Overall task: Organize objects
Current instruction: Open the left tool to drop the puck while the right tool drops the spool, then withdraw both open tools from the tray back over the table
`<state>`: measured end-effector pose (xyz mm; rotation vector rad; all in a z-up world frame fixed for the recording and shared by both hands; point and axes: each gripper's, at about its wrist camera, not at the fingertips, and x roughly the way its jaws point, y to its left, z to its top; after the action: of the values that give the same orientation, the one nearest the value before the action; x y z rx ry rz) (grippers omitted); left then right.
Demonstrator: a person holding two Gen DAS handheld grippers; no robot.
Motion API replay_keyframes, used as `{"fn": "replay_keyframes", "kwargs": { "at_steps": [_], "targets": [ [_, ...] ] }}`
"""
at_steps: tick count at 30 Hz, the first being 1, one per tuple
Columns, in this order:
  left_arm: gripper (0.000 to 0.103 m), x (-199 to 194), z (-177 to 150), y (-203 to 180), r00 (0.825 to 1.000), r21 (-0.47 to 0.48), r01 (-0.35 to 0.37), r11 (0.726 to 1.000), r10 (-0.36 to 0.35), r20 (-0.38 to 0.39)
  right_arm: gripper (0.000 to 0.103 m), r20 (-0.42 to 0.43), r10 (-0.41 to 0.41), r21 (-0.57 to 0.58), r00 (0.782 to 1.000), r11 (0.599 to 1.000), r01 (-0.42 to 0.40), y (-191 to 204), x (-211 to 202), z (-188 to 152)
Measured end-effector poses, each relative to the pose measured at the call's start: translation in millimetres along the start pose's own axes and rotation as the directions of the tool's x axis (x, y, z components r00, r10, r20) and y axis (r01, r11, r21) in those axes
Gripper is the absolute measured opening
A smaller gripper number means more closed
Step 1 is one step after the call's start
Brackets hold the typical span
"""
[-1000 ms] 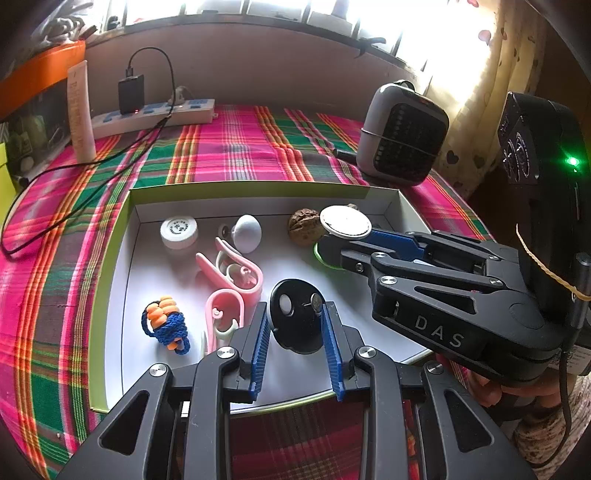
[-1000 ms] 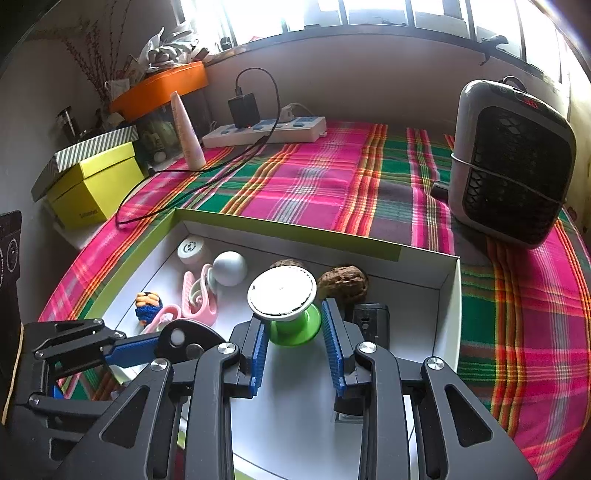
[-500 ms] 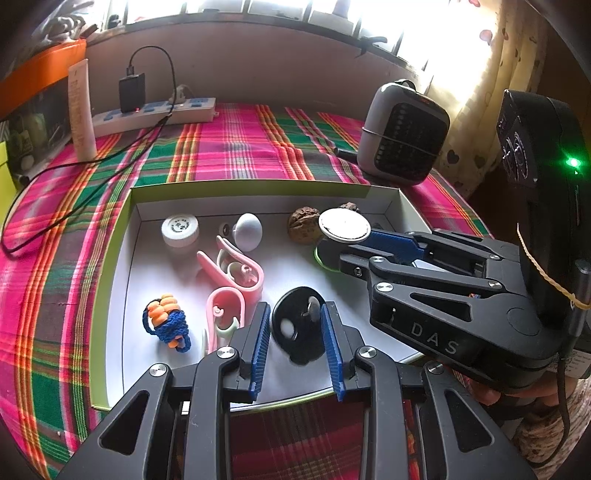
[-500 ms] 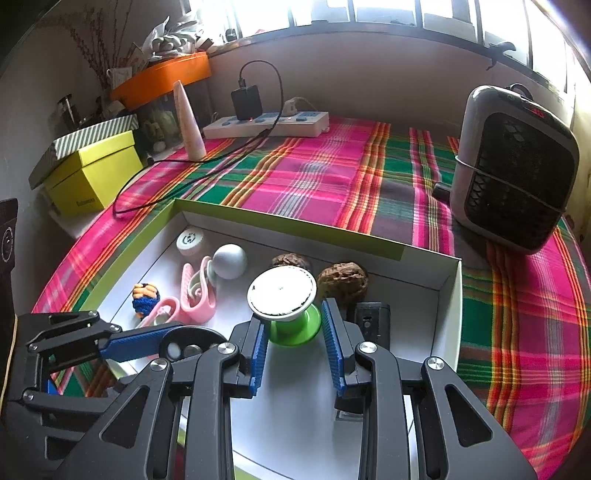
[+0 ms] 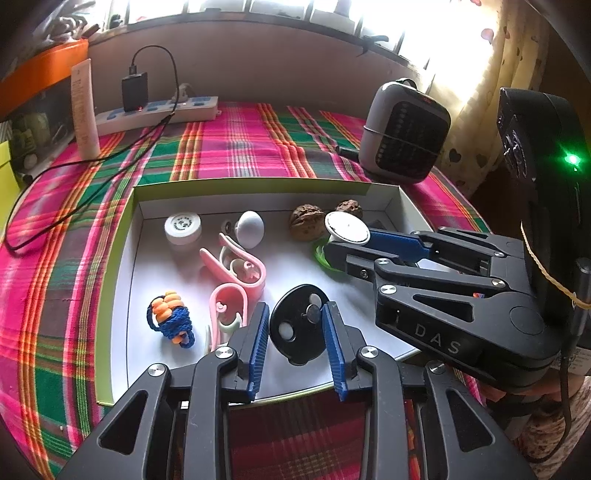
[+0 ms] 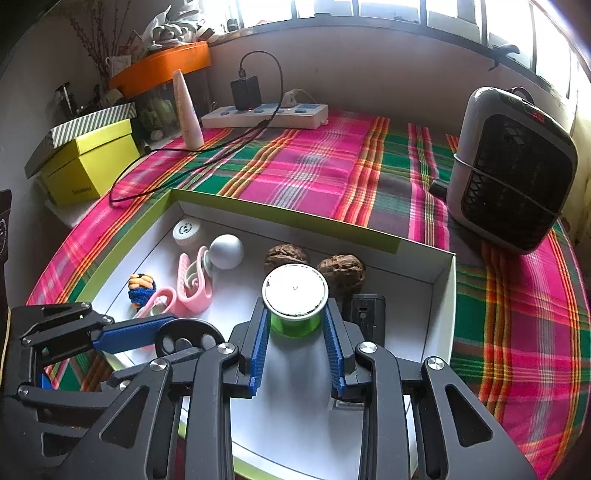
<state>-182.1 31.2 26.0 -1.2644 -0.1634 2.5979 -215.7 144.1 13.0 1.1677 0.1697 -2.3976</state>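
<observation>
Plaid tablecloth, white tray (image 5: 125, 280), left gripper (image 5: 297, 334) jaws clamping black disc (image 5: 299, 325), right gripper (image 6: 295, 332) jaws gripping green spool (image 6: 295, 299)

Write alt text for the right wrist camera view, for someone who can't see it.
The right gripper closes its blue fingers around a green spool with a white top, inside a white tray on a plaid cloth. Two walnuts sit just behind it, and the left gripper holds a black disc.

We see strong daylight from the window (image 5: 332, 14) at the back, burned out to white. The white box floor (image 6: 295, 417) is evenly lit, with soft shadows. Fisheye bends the edges, and corners go black.
</observation>
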Motion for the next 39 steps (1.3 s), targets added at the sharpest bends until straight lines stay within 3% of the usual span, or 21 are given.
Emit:
{"fn": "replay_keyframes", "kwargs": {
  "at_steps": [16, 18, 19, 31, 39],
  "targets": [
    [0.039, -10, -6, -1, 1.000, -0.011, -0.018, 1.000, 0.018, 0.004, 0.031, 0.002, 0.034, 0.052, 0.999, 0.998, -0.034, -2, -9, -7],
    [0.039, -13, -7, -2, 1.000, -0.010, -0.017, 1.000, 0.017, 0.010, 0.045, 0.012, 0.039, 0.059, 0.999, 0.997, -0.039, -1, -13, -10],
    [0.039, -14, -7, -2, 1.000, -0.012, -0.021, 1.000, 0.021, 0.011, 0.047, 0.016, 0.040, 0.062, 0.999, 0.997, -0.041, -1, -14, -11],
    [0.040, -32, -14, -7, 0.998, -0.014, -0.044, 0.999, 0.044, 0.044, 0.047, 0.071, 0.022, 0.101, 0.997, 0.994, -0.029, 1, -41, -24],
    [0.040, -50, -24, -10, 0.991, -0.016, -0.106, 0.994, 0.107, 0.086, 0.047, 0.116, -0.022, 0.129, 0.993, 0.992, 0.007, 3, -64, -40]
  ]
}}
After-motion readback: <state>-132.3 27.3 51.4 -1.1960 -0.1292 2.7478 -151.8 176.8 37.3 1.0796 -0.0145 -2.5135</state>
